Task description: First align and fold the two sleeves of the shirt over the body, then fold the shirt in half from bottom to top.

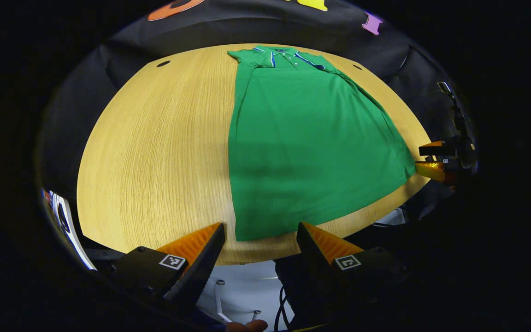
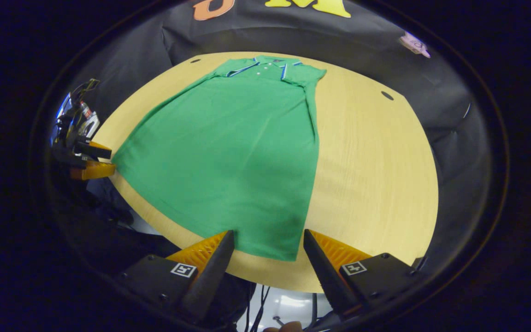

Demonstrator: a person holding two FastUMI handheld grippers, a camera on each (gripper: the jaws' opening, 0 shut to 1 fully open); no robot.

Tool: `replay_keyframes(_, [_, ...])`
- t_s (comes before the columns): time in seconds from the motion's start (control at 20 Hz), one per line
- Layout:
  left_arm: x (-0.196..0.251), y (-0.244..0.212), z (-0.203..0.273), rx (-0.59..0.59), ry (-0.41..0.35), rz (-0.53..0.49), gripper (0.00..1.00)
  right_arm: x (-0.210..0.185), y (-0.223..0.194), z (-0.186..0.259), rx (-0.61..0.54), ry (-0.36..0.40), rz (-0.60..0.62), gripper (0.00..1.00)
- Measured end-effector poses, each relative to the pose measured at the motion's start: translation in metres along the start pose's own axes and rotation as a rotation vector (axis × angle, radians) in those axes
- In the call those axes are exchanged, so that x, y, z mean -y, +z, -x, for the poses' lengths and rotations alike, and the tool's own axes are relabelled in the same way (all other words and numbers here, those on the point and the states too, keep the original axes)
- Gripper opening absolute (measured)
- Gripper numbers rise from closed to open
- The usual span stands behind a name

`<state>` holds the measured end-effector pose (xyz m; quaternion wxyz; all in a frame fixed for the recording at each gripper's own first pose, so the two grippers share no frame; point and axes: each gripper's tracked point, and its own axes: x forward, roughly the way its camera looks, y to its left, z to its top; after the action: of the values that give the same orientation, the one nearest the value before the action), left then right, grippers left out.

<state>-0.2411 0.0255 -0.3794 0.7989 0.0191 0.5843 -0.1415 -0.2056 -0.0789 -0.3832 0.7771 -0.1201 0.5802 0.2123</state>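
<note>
Just past my left gripper, fingers wide apart, the green shirt lies flat on the table. My right gripper gapes too; sleeves look tucked, maybe.

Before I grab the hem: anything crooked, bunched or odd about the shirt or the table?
Nothing stands out. The green polo shirt lies flat on the wooden table, collar at the far edge, both sleeves already folded in, hem near the front edge. The left claw and right claw are open, one at each hem corner.
</note>
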Motion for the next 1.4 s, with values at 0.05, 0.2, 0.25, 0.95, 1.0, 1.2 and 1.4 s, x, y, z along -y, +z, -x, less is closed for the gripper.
replay_keyframes(0.05, [0.001, 0.000, -0.002, -0.005, -0.001, 0.007, 1.00, -0.001, -0.002, -0.003, -0.006, -0.001, 0.003, 0.98])
replay_keyframes(0.2, [0.002, -0.001, -0.005, -0.007, 0.012, 0.000, 1.00, 0.000, -0.004, -0.009, -0.023, -0.005, 0.003, 0.98])
replay_keyframes(0.25, [0.001, 0.000, -0.005, -0.008, 0.020, -0.008, 1.00, 0.001, -0.004, -0.012, -0.025, -0.006, 0.003, 0.98])
replay_keyframes(0.95, [0.001, 0.007, -0.012, -0.026, 0.064, -0.071, 0.80, -0.003, 0.000, -0.017, -0.072, 0.023, 0.033, 0.63])
replay_keyframes(1.0, [0.002, 0.009, -0.011, -0.019, 0.060, -0.084, 0.70, -0.004, 0.004, -0.018, -0.064, 0.030, 0.032, 0.52])
replay_keyframes(1.2, [-0.001, 0.014, -0.013, 0.014, 0.043, -0.078, 0.05, -0.005, 0.007, -0.018, -0.069, 0.048, 0.032, 0.09])
replay_keyframes(1.4, [-0.001, 0.014, -0.013, -0.004, -0.001, -0.032, 0.03, -0.002, 0.006, -0.019, -0.064, 0.061, 0.025, 0.03])
